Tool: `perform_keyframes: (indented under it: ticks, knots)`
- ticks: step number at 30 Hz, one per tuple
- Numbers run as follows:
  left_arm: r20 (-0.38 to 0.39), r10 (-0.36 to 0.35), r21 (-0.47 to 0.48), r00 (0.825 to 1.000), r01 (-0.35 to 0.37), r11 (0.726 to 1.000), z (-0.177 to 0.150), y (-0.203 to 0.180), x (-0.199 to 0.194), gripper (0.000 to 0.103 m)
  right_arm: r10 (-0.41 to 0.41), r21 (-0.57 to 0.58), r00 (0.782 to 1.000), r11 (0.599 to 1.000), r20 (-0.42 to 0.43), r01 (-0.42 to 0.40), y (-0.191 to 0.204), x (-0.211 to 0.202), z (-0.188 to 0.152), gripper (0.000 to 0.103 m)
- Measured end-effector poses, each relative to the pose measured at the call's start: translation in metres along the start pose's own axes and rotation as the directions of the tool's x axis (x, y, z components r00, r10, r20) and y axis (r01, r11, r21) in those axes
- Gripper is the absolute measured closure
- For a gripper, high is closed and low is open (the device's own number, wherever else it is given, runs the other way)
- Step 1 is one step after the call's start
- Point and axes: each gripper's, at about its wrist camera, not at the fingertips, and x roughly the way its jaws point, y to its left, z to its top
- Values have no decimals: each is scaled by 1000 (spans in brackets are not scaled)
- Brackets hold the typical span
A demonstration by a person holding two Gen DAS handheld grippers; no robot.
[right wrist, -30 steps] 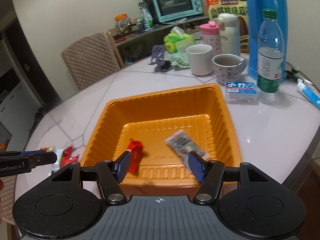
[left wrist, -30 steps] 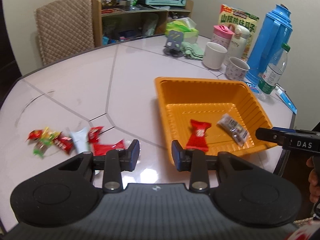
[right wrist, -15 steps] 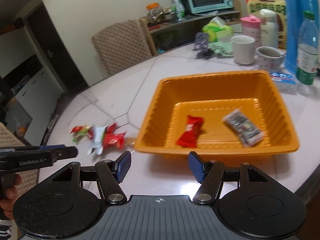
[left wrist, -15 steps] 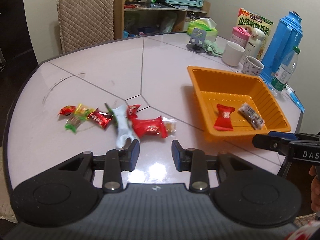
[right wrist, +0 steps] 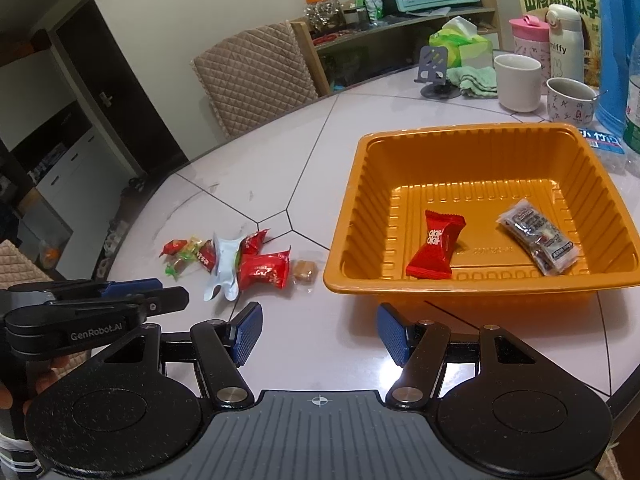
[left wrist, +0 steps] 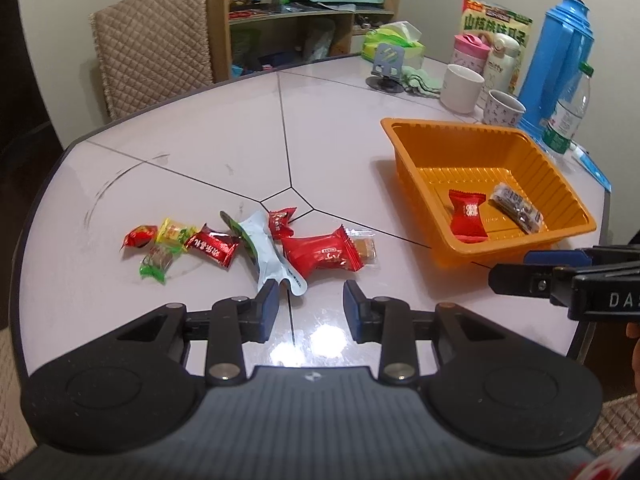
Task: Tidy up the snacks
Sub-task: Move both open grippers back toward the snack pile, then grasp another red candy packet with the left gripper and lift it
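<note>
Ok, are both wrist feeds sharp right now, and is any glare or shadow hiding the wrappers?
Left wrist view: sharp; ceiling-light glare sits on the glossy white table between the left gripper's fingers, short of the big red snack packet. Right wrist view: also sharp; the orange plastic tray shadows only bare table, and fisheye bends the edges.

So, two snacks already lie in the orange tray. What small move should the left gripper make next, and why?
Probably ease the left gripper forward and down onto the big red packet. The gripper is open and empty, that packet lies nearest ahead of it, in the pile on the table, and the orange tray holds only two snacks.
</note>
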Motion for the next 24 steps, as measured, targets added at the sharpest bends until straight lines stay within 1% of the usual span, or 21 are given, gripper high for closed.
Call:
perform_keyframes:
  ticks: [5,10,14,18,19,21,23,24]
  knots:
    - [-4,-16,94,1000,17,995,5,1,16,72,-20,28,1000,999,9,20,1,5,3,40]
    - [-25,-48,185,999,52,981,13,2,38,71,-47,58,999,997,16,46,-1,8,7,40]
    - [-52,-64,263,997,76,962,19,1,61,66,-70,86,997,994,21,68,-4,9,10,40]
    - [-87,-96,348,992,120,930,23,0,81,61,-93,112,995,990,22,90,-9,8,12,40]
    - [-97,-108,375,989,137,917,24,-1,85,60,-99,120,995,988,22,96,-10,8,12,40]
    - [-108,-109,420,988,145,896,25,-2,92,58,-107,142,994,985,20,103,-13,8,12,40]
    - [-121,-128,466,984,170,868,27,-4,98,54,-113,163,993,981,20,109,-17,7,13,40]
    - [-124,-129,487,984,174,856,27,-5,101,53,-117,173,993,979,19,112,-18,7,13,40]
